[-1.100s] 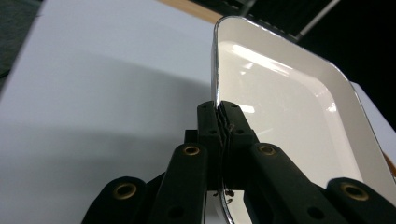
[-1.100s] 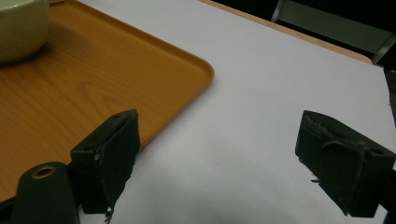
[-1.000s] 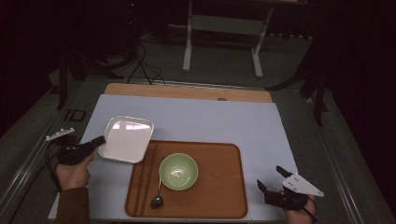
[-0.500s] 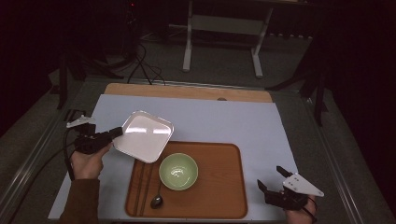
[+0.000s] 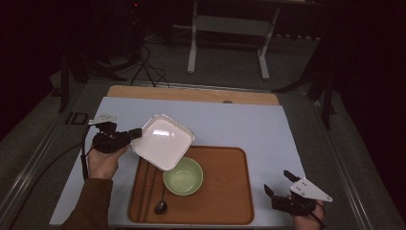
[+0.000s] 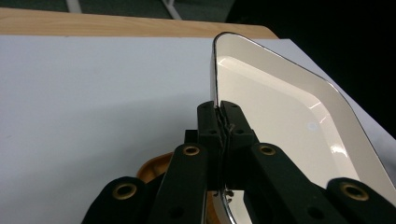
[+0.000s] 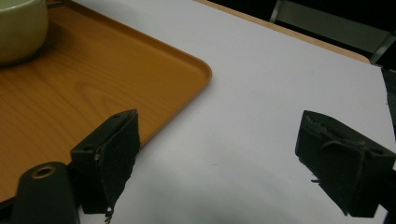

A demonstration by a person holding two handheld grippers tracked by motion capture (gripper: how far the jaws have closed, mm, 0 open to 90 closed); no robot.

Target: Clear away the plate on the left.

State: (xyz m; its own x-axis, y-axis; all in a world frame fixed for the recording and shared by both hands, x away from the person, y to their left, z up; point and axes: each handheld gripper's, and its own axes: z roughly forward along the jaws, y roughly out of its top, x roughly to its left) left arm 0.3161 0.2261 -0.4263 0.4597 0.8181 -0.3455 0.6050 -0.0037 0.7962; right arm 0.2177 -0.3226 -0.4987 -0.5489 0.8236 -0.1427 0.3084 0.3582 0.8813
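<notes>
A: Your left hand-held gripper (image 5: 135,137) is clamped on the rim of the one white square plate (image 5: 163,141), tilted in the air over the wooden tray's (image 5: 225,191) ten o'clock corner.

B: And your right hand-held gripper (image 5: 276,184) rests at the desk's (image 5: 239,120) four o'clock, jaws wide apart, nothing between them.

A: On the tray: one green bowl (image 5: 183,176), one spoon (image 5: 161,205) at its seven o'clock, two chopsticks (image 5: 147,184) beside it.

Glossy white plate (image 5: 163,142), wood-grain tray (image 5: 225,191), matt black tool (image 6: 223,122).
</notes>
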